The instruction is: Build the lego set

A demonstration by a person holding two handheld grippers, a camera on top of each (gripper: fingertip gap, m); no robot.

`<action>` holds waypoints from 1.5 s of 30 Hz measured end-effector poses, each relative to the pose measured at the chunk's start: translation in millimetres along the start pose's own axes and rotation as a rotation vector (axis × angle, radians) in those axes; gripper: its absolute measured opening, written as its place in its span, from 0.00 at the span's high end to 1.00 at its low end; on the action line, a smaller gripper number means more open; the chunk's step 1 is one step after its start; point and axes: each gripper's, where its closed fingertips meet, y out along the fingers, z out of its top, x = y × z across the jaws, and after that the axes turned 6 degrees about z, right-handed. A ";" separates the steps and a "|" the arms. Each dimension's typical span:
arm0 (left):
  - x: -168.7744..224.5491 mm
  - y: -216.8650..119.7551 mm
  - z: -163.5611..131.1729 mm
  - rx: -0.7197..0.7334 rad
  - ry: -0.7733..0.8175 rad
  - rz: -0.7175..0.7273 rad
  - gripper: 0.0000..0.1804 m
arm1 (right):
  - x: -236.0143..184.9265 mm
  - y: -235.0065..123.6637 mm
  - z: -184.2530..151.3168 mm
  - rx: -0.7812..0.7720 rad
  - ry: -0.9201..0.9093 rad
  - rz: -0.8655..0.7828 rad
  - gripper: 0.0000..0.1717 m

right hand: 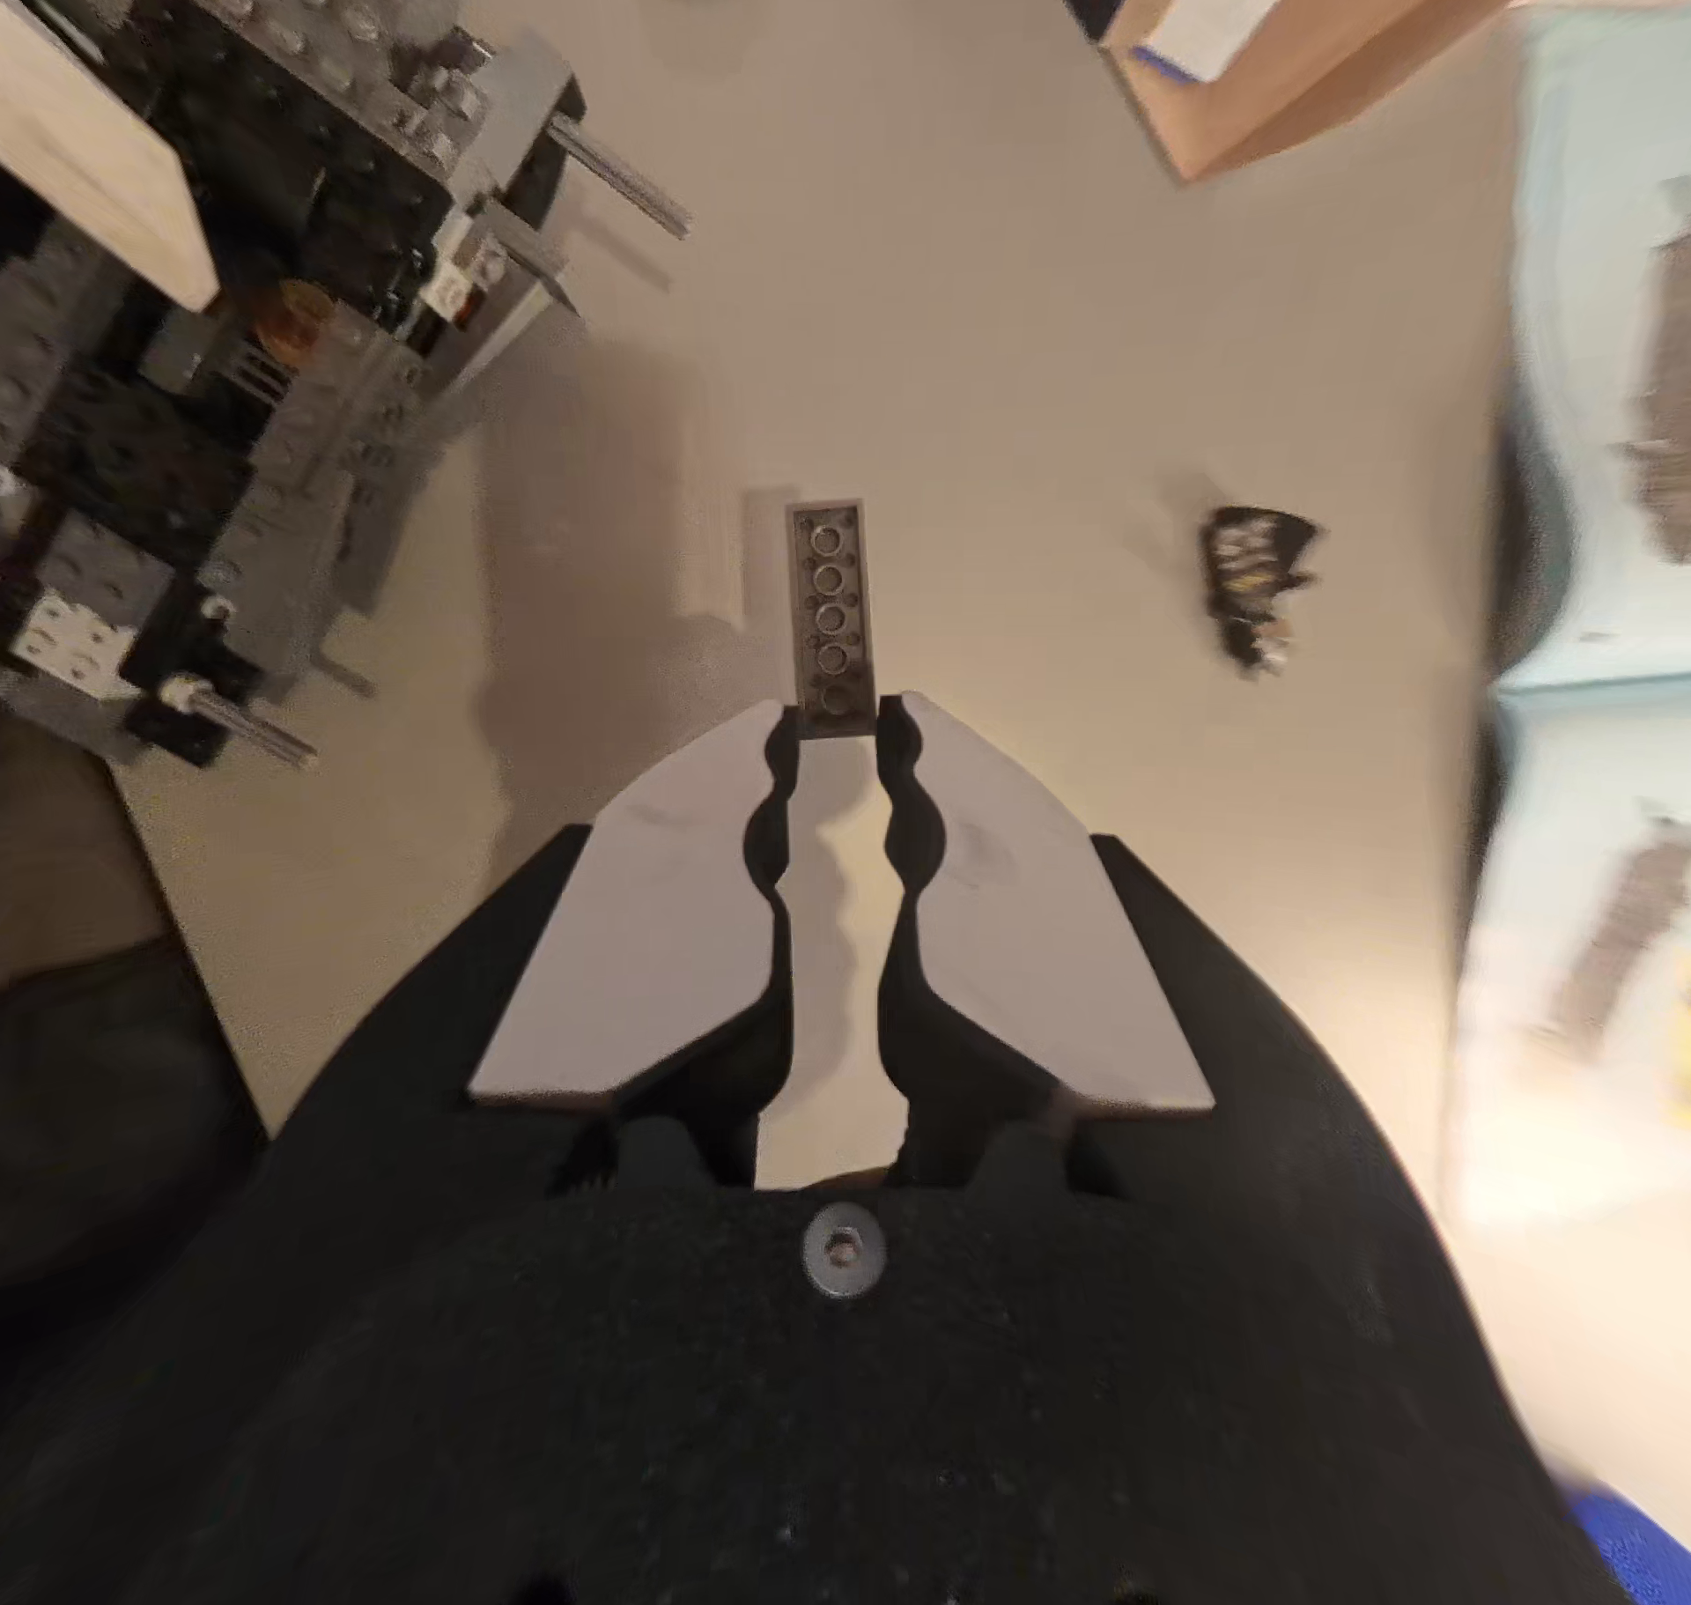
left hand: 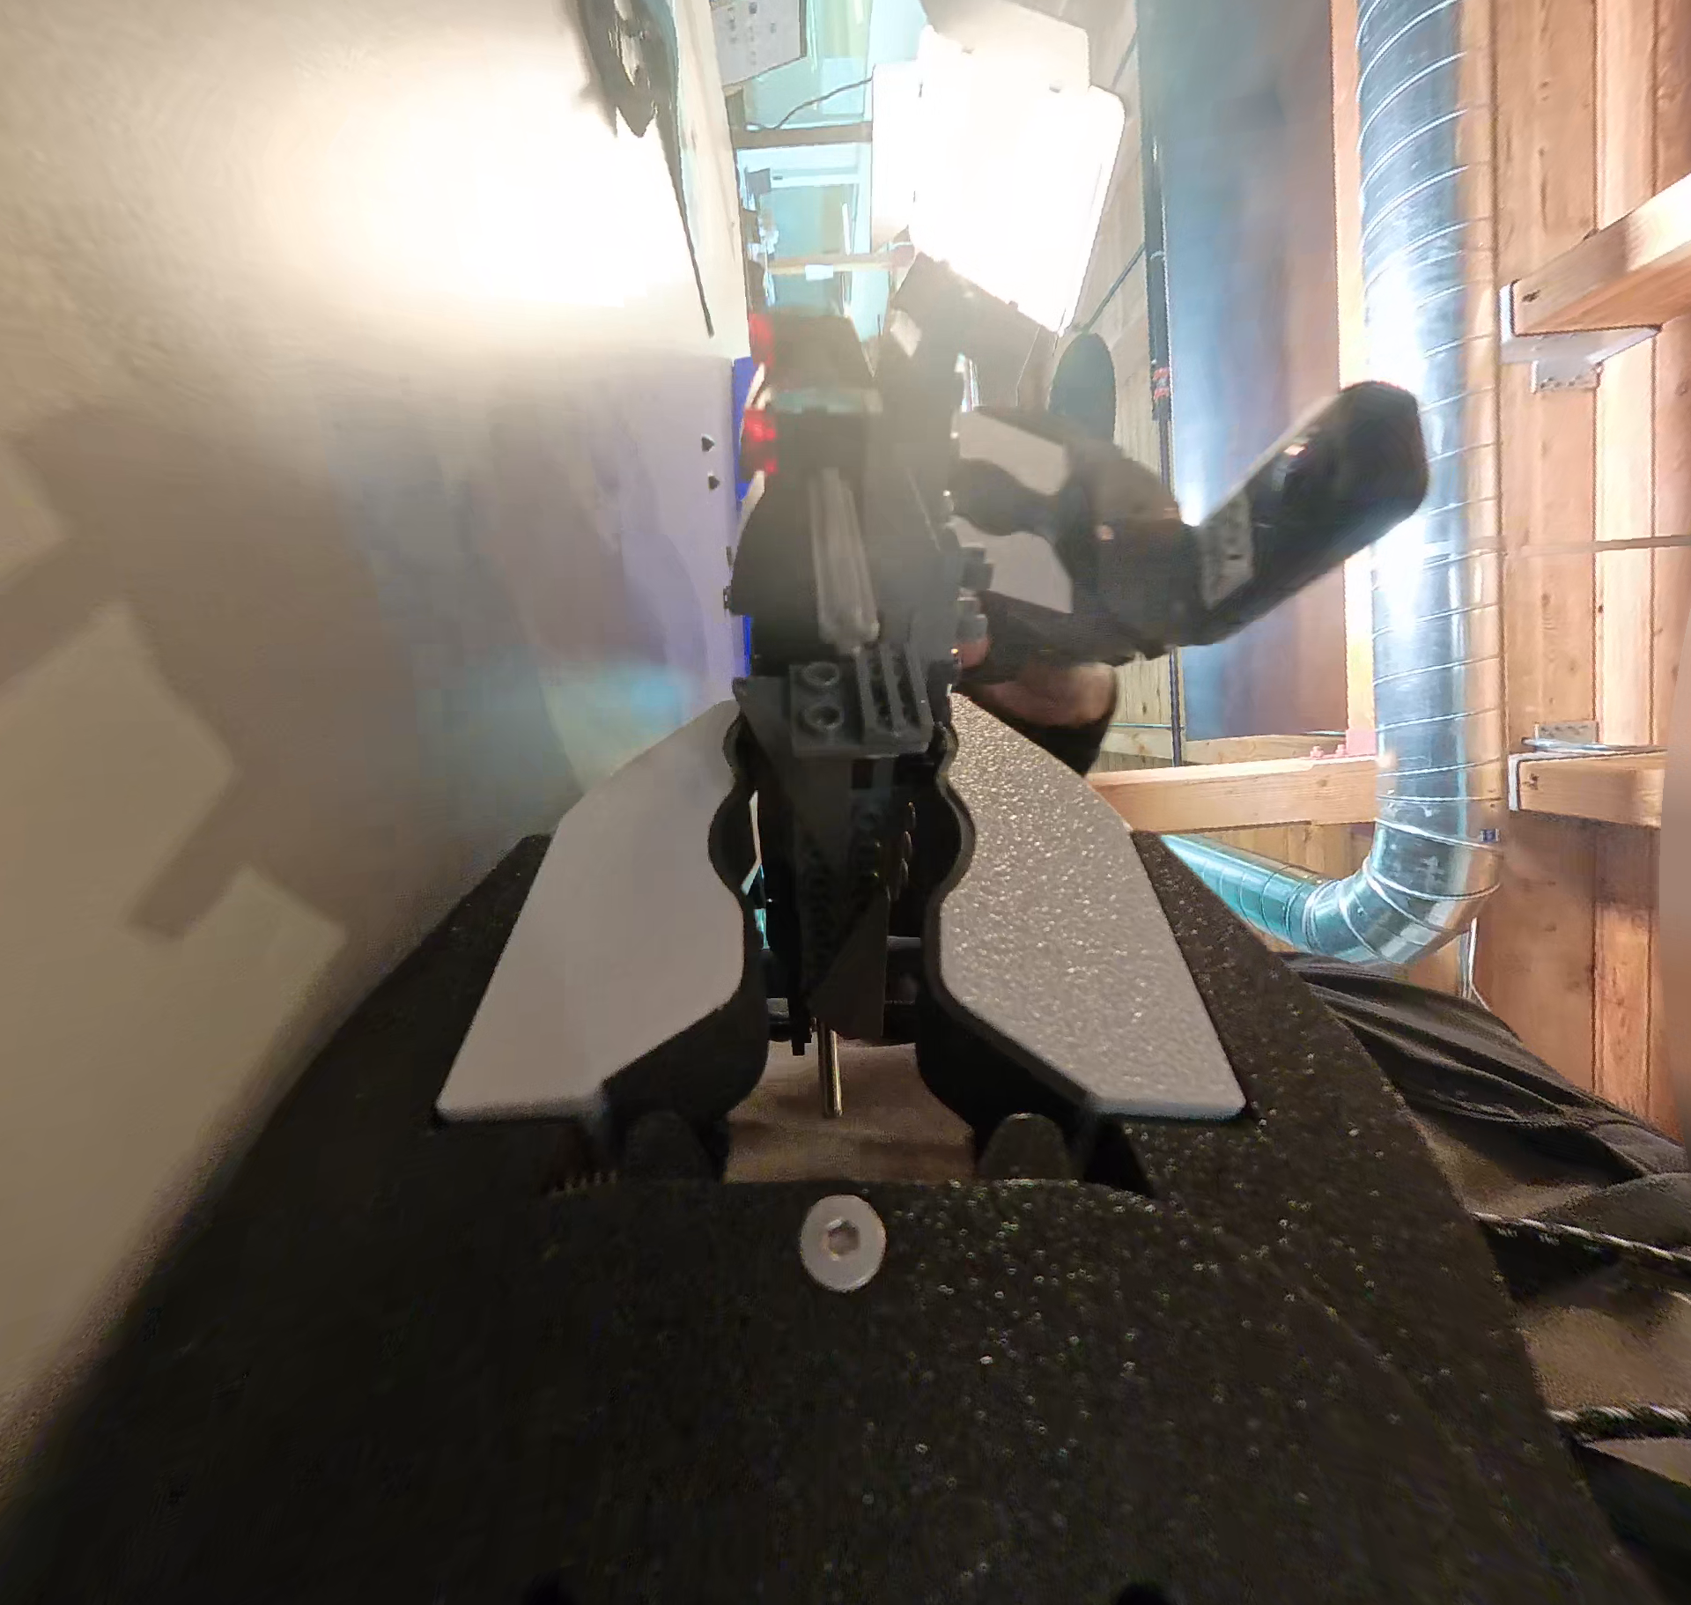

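Gripping a dark grey brick-built model [left hand: 851, 737], the left gripper [left hand: 837, 769] is clenched; the right gripper [right hand: 834, 719] pinches a grey studded plate [right hand: 831, 609] (underside up) above the desk [right hand: 1052, 325], black piece [right hand: 1258, 582] at 3 o'clock.

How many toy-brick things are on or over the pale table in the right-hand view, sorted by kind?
Large dark grey and black brick model: 1
Flat grey studded plate, one end between the right tongs: 1
Small black brick cluster: 1
Total: 3
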 end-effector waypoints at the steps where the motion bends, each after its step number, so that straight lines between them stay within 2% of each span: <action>1: 0.4 2.9 -1.1 -0.011 -0.001 -0.003 0.81 | 4.0 -12.1 0.2 -0.031 -0.037 -0.042 0.90; 6: 3.4 17.1 -6.1 -0.060 0.007 -0.017 0.81 | 8.7 -48.5 1.9 -0.204 -0.156 -0.157 0.90; 8: 3.9 20.9 -7.5 -0.071 0.005 -0.023 0.81 | 10.4 -51.5 11.3 -0.161 -0.183 -0.184 0.90; 10: 3.4 23.0 -9.1 -0.078 0.006 -0.025 0.81 | 13.3 -47.8 7.4 -0.117 -0.112 -0.158 0.90; 14: 2.1 22.8 -11.1 -0.079 0.014 -0.022 0.81 | 24.6 -42.6 -34.7 -0.030 0.116 -0.126 0.90; 17: 2.1 21.9 -10.9 -0.077 0.008 -0.026 0.81 | 30.0 -47.2 -78.3 0.011 0.279 -0.127 0.90; 21: 1.9 26.8 -12.9 -0.105 0.004 -0.024 0.81 | 34.8 -36.3 -120.0 0.006 0.302 -0.091 0.89; 25: 4.3 38.3 -19.4 -0.165 0.009 -0.031 0.81 | 42.0 -15.0 -123.9 0.016 0.255 -0.034 0.86; 30: 5.0 46.7 -25.5 -0.192 0.009 -0.034 0.81 | 45.4 4.2 -137.3 -0.082 0.238 -0.011 0.83; 33: 3.9 46.0 -26.6 -0.183 0.006 -0.030 0.81 | 39.5 6.4 -134.5 -0.089 0.241 0.033 0.89; 36: 3.1 45.2 -26.0 -0.173 0.008 -0.028 0.81 | 43.7 2.2 -127.9 -0.111 0.167 -0.020 0.89; 41: 2.7 46.8 -24.4 -0.164 0.010 -0.027 0.81 | 31.0 -14.2 -93.0 -0.069 0.084 -0.008 0.90; 45: 1.7 50.3 -25.7 -0.173 0.018 -0.015 0.81 | 19.5 -20.8 -60.4 0.014 0.077 -0.001 0.96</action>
